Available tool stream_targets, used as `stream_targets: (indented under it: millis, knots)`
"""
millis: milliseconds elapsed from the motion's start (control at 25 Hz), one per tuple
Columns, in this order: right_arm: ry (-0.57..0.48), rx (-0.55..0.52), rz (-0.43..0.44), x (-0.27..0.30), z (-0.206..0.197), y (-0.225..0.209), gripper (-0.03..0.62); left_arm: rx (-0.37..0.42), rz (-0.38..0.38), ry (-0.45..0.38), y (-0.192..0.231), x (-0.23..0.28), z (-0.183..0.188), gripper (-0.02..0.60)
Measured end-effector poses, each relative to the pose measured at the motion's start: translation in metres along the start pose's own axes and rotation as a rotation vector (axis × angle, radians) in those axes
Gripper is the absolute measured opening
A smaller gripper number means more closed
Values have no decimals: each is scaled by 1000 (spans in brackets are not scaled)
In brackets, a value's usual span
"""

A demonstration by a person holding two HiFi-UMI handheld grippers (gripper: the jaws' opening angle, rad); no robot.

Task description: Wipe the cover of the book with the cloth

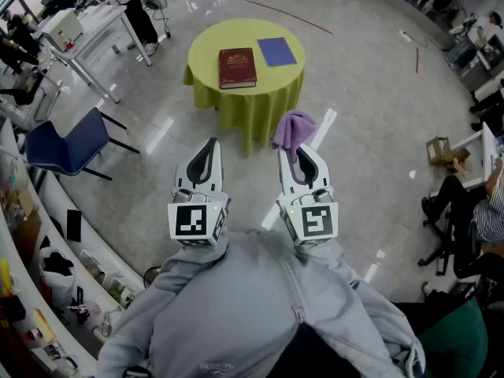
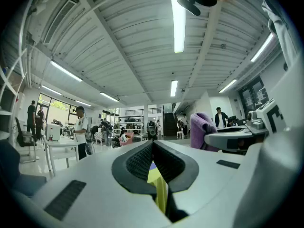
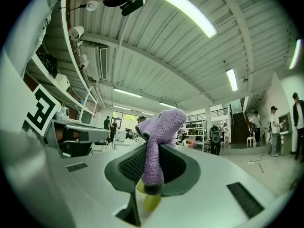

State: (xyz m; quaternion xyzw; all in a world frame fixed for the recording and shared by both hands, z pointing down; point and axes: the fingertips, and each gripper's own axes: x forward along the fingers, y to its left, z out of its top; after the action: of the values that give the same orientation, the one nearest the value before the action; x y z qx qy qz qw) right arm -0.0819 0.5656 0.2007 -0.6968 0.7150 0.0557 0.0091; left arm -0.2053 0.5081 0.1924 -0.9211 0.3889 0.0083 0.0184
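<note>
A purple cloth [image 1: 293, 131] is clamped in the right gripper [image 1: 299, 154], with its bunched end held up past the jaw tips. The left gripper [image 1: 209, 146] is carried closed on nothing. The red book [image 1: 237, 68] is seen flat on the round yellow-green table [image 1: 206, 42], just beside 1 blue notebook [image 1: 276, 51]. It is set well ahead of both grippers and slightly left of the cloth, its long axis pointed away from the person. A forward reach, angled left, is judged to be required.
</note>
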Motion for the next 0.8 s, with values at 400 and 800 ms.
stream_targets:
  millis: [400, 800]
  knots:
    - [28, 7, 48, 12, -10, -9, 81, 13, 10, -3, -15, 10, 10, 17]
    - [30, -8, 62, 31, -8, -11, 81, 6, 13, -11, -3, 27, 13, 18]
